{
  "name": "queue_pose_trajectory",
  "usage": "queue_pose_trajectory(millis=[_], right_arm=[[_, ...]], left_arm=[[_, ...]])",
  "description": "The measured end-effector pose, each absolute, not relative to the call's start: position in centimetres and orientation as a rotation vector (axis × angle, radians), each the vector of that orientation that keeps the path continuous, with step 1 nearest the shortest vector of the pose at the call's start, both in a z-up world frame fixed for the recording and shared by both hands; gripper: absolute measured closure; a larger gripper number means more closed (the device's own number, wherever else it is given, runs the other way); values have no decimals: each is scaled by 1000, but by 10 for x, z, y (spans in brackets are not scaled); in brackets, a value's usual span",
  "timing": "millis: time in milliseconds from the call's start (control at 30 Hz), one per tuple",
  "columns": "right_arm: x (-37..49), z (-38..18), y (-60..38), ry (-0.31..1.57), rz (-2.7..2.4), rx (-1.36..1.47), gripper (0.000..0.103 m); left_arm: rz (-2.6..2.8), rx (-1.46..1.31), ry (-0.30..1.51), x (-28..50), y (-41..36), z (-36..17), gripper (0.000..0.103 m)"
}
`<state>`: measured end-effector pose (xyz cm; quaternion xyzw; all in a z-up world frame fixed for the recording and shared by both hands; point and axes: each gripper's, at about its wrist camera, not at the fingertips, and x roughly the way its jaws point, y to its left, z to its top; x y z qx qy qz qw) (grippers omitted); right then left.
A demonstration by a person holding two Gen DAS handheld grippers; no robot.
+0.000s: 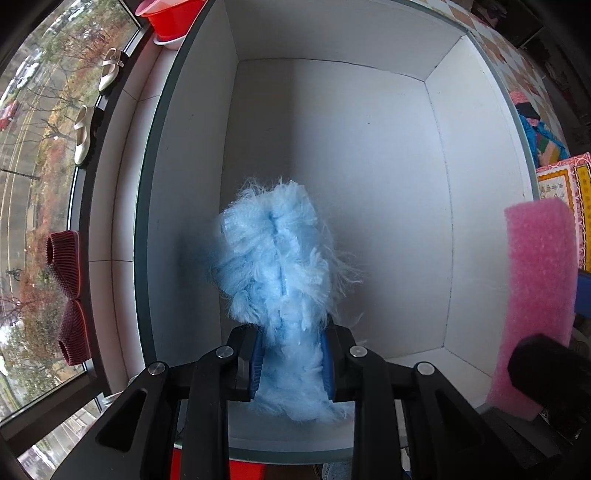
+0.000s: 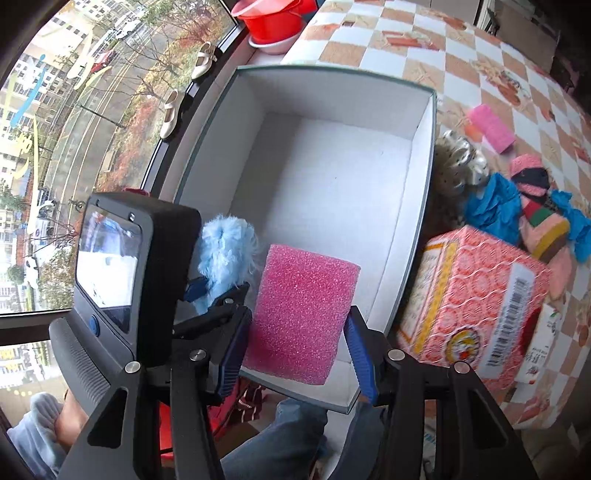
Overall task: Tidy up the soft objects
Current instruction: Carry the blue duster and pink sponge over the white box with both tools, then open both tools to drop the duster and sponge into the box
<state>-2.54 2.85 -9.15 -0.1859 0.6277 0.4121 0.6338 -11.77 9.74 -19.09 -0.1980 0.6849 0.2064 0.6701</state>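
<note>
My left gripper (image 1: pixel 293 365) is shut on a fluffy light-blue duster head (image 1: pixel 275 258) that hangs down inside a white open box (image 1: pixel 369 147), near its left wall. The same blue duster head (image 2: pixel 225 254) shows in the right wrist view beside the left gripper's body. My right gripper (image 2: pixel 295 354) is shut on a pink foam block (image 2: pixel 301 314), held over the near edge of the white box (image 2: pixel 332 177). In the left wrist view the pink foam block (image 1: pixel 535 295) sits at the right, over the box rim.
On the checked tablecloth (image 2: pixel 461 55) right of the box lie a patterned red carton (image 2: pixel 476 295), blue and striped cloths (image 2: pixel 535 218), a pink foam roll (image 2: pixel 491 127) and a silvery furry item (image 2: pixel 458 162). Shoes (image 1: pixel 85 133) and a red basin (image 2: pixel 273 18) rest on the windowsill.
</note>
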Motion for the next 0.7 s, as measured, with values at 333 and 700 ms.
queue_pose_trajectory(millis=[333, 700], right_arm=[[-44, -103, 33, 1467, 987, -469, 51], [-47, -105, 36, 1481, 997, -469, 50]], left_arm=[[508, -447, 1548, -145, 110, -187, 74], [522, -460, 1514, -153, 107, -177, 73]])
